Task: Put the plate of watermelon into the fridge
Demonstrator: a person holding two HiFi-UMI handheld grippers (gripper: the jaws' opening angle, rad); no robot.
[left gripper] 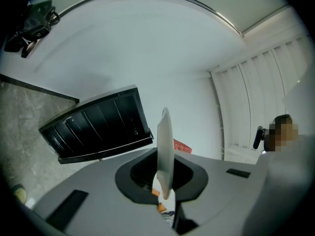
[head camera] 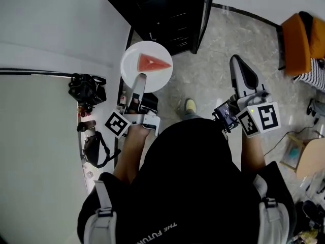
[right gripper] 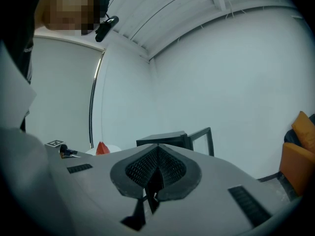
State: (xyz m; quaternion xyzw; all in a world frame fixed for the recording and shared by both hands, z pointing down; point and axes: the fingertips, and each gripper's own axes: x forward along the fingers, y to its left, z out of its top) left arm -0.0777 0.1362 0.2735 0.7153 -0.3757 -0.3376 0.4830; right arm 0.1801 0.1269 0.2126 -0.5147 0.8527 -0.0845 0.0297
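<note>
Head view gives the biggest thing first: the black fridge [head camera: 162, 14], which stands against the white wall with its door [head camera: 203, 19] swung open over the stone floor [head camera: 213, 65]. Just in front of the fridge, at its open side but not yet inside it, hangs the white plate [head camera: 131, 60]. On the plate lies one red wedge of watermelon [head camera: 153, 62].

The left gripper [head camera: 140, 79] holds the plate by the rim on the side away from the fridge. In the left gripper view the plate stands edge-on between the jaws, which are pinched narrowly onto it. The right gripper [head camera: 236, 62] is on the other side of the fridge door, well apart from the plate. Its jaws are together and nothing is between them.

The plate is held at one edge only, so I judge that its own weight and the fruit pull on this small pinch. A quick move may let the plate tip or slip out of the jaws. The wedge lies loose and could slide off if the plate tilts. The free rim could also knock the fridge frame or a shelf on the way in. If the door swings back, it could block the way.
</note>
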